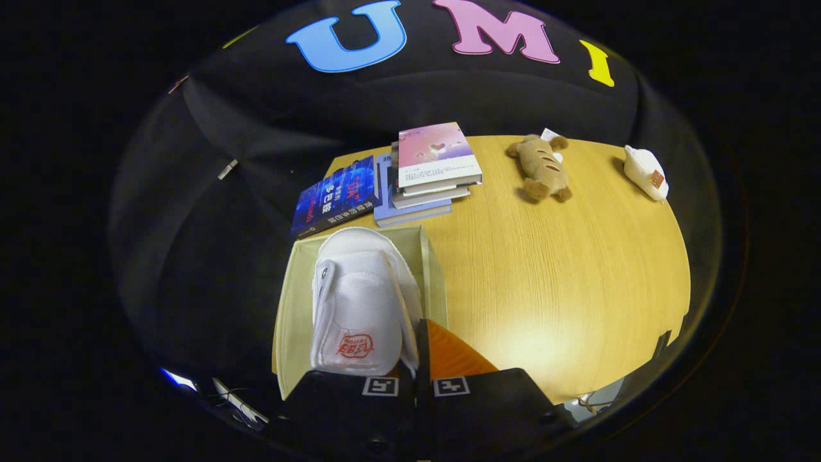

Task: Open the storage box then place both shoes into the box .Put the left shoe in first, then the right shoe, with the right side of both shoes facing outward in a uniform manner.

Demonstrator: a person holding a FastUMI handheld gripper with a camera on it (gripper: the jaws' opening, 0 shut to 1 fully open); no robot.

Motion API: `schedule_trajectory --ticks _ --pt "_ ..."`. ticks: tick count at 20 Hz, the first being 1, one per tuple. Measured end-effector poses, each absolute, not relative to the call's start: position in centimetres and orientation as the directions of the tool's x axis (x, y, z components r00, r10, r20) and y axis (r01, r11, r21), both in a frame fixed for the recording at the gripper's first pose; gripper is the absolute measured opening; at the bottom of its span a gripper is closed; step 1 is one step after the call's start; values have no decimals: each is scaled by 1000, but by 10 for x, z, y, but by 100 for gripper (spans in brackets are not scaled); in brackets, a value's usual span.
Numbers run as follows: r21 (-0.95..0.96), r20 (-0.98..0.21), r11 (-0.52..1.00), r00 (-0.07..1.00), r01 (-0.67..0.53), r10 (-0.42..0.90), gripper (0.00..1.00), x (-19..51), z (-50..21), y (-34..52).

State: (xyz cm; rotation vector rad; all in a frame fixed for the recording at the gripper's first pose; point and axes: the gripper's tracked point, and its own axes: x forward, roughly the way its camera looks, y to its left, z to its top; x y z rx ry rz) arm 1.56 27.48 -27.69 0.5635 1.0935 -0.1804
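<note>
Shoe's over the storage box (292,301)
Your hand-held gripper (415,369) is clamped on the white shoe (362,301), holding it inside the open pale box on the counter (564,269), near the books (423,173).

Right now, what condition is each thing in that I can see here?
Storage box: open, pale, standing on the table's edge.
White shoe: inside the open box, held above its floor.
Gripper: fingers close together, seemingly pinching the shoe's edge.
Stack of books: closed, piled beyond the box.
Blue book: closed, lying flat beside the stack.
Brown plush toy: lying on the table.
White plush toy: lying on its side.
</note>
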Motion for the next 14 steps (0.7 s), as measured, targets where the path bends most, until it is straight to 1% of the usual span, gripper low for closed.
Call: schedule_trajectory --ticks 3,4,5,7,10,14 --pt "290 -892 862 444 415 86 5 20 -289 280" --pt "303 -885 862 457 407 95 7 23 -286 286" --pt "332 -870 857 478 394 118 12 29 -281 294" --pt "325 -858 870 503 370 106 48 33 -275 293" --pt "314 -855 887 508 338 110 100 31 -272 296" --pt "327 -841 890 528 318 120 100 27 -268 292"
